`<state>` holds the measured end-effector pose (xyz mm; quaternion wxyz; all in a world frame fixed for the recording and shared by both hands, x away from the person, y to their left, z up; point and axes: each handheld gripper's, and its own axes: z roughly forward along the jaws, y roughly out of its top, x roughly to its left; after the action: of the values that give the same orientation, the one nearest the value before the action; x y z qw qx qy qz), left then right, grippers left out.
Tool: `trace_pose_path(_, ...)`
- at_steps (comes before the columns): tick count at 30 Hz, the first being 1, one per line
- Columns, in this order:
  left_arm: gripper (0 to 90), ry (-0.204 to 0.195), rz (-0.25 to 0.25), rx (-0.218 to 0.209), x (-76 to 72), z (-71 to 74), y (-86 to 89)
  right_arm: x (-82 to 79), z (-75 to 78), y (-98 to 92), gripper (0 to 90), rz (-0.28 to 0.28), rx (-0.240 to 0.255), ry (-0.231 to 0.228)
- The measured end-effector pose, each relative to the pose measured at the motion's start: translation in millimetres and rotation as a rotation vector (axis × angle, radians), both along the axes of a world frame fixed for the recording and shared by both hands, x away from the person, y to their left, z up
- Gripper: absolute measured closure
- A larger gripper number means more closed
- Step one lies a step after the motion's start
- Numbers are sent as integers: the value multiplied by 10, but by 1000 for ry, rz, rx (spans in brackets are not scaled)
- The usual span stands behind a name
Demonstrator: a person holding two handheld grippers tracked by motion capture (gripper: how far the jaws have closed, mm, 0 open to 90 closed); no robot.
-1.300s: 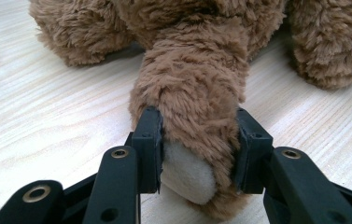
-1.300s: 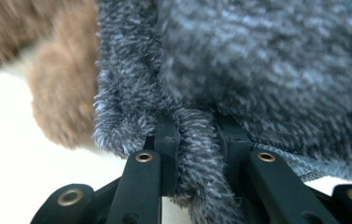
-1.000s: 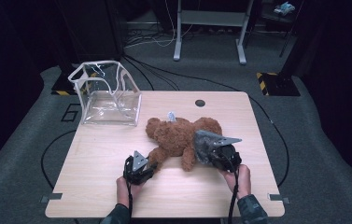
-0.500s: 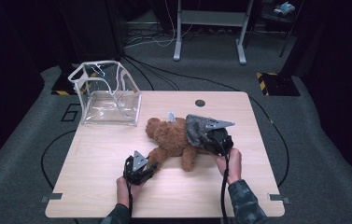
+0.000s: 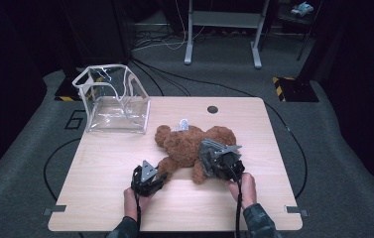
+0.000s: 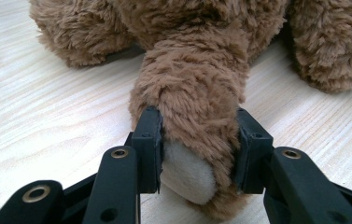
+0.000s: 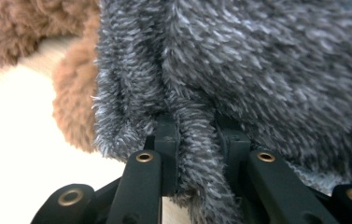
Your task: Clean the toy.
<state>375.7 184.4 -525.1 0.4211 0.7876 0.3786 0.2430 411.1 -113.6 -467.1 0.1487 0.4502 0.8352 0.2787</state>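
Bear: our plush teddy bear (image 5: 192, 146) lies mid-tabletop (image 5: 100, 163), right of the clear bag (image 5: 112, 101)
Left tongs (image 6: 197, 154): we clamp its paw
Right tongs (image 7: 197, 149): we pinch grey fleece (image 7: 257, 70)
Handling: soft, light; we grip limbs

Teddy bear (image 5: 192, 144) right of bag (image 5: 114, 101)

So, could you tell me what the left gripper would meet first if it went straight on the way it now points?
The left gripper is already clamped on the teddy bear's paw, so pushing straight on would likely drive it along that limb into the teddy bear's body.
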Motion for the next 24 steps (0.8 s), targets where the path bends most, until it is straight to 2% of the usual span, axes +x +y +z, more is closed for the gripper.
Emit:
trace_pose_path(3, 600, 1, 0, 0, 0, 0, 0, -25, 126, -38, 743, 4, 4, -25)
trace_pose_path(7, 600, 4, -1, 1, -3, 0, -2, -6, 462, -28, 744, 6, 49, -103)
trace_pose_path(10, 601, 4, -1, 1, -3, 1, -2, 74, 682, 78, 742, 9, 67, -140)
trace_pose_path(13, 600, 3, -1, 3, -3, 1, -2, 203, 789, 245, 741, 26, 65, -159)
trace_pose_path(17, 604, 2, 0, 8, -3, 2, -3, 360, 736, 488, 741, 56, 42, -144)
trace_pose_path(19, 606, 0, 1, 12, -3, 2, -5, 404, 637, 593, 743, 61, 29, -109)
trace_pose_path(21, 606, -4, 9, 7, -4, -4, -12, 397, 528, 670, 744, 72, 15, -93)
trace_pose_path(24, 606, 3, 1, 10, -4, 1, -10, 288, 458, 714, 745, 94, 21, -89)
